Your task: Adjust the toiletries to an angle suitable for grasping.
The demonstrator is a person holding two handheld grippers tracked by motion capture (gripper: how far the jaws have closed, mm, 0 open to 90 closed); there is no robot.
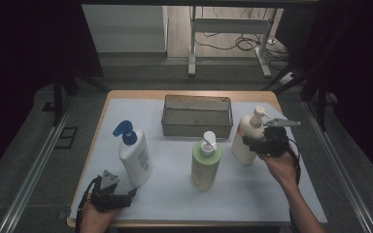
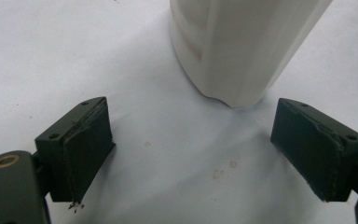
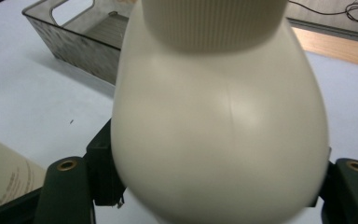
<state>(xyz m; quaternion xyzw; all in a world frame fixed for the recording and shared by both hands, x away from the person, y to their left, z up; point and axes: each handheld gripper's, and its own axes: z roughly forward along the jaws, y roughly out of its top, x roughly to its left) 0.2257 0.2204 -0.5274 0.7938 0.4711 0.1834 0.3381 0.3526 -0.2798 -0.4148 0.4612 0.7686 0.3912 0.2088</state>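
While the wooden table (image 1: pixel 126 94) under its pale sheet carried everything, the grey wire-mesh basket (image 1: pixel 197 115) sat empty at the far middle, its long side running across the table. Nearer stood three pump bottles, all upright with their long axes vertical. The white bottle with a blue pump (image 1: pixel 134 154) stood at the left, tilted slightly, its blue nozzle pointing away and to the left. The light green bottle with a white pump (image 1: pixel 205 163) stood in the middle, its nozzle pointing toward the right. The cream-coloured rounded bottle with a cream pump (image 1: pixel 244 138) stood at the right, just beside the basket's near right corner, its nozzle pointing to the right.

The right gripper (image 1: pixel 264 144) reached in from the right with the cream bottle's belly between its jaws; in the right gripper view the body (image 3: pixel 221 135) spanned the whole gap and the jaws hugged its sides.

The left gripper (image 2: pixel 205 156) stood wide and held nothing, its jaws resting near the base of the white bottle (image 2: pixel 242 46), which lay just ahead of them.
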